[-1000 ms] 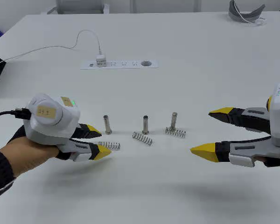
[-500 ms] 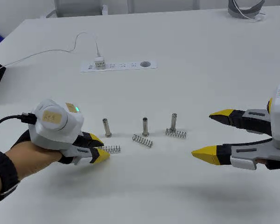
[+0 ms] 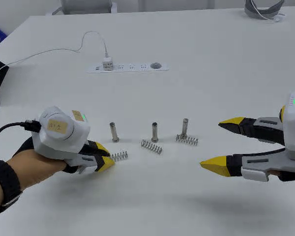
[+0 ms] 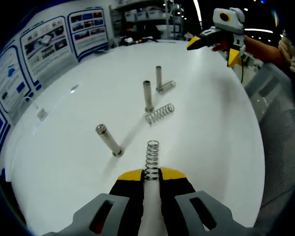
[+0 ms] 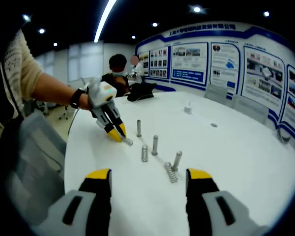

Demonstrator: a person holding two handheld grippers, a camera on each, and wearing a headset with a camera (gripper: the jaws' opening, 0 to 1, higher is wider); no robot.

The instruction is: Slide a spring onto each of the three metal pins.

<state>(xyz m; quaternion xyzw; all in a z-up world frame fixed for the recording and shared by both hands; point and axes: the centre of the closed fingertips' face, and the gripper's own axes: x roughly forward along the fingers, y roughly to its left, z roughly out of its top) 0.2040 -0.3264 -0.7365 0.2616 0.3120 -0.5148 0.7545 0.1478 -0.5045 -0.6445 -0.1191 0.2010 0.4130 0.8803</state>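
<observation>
Pinching the near end of the left spring, my left tongs are clenched. The yellow tips are drawn together on the coil, and the rest of it pokes out ahead, low over the white bench. That spring sits at the near left of the row, just near of the left pin and apart from it.

All three pins stand upright in a line across the bench: the left one, the middle pin and the right pin. The middle spring lies flat just near and slightly left of the middle pin's foot. The right spring lies flat right beside the foot of the right pin and stretches off to the right; I cannot tell whether it touches.

My right tongs hover well to the right of the pins, released, with the jaws spread wide. Far across the bench lies a white power strip with a plug in it.
</observation>
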